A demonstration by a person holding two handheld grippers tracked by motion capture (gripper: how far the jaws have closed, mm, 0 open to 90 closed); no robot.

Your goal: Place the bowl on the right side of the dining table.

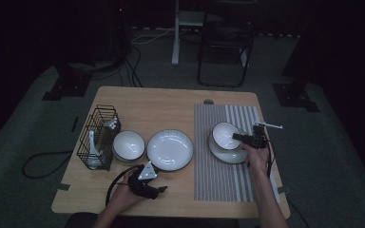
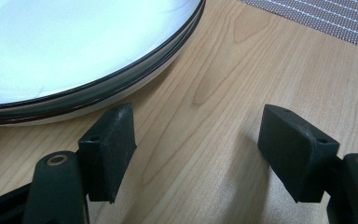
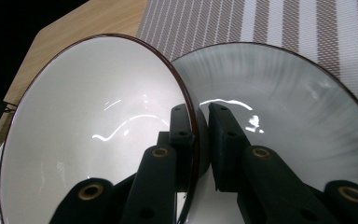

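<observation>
On the striped grey placemat (image 1: 218, 175), the right gripper (image 3: 201, 140) pinches the rim of the dark-edged white ceramic bowl (image 3: 93, 126) over a white plate (image 3: 289, 88); the left gripper (image 2: 196, 154) rests spread

White dark-rimmed bowl (image 3: 93, 130), white plate (image 3: 284, 93), grey striped placemat (image 1: 218, 175), pale wood table (image 1: 161, 104)

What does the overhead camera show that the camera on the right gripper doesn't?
High view alone: the black wire rack, a second bowl beside it, the big plate, and the left gripper resting near that plate. Right gripper view alone: its two black jaws pinching the bowl's dark rim, one inside, one outside. Both: the held bowl over a plate on the striped mat, gripped by the right gripper.
</observation>
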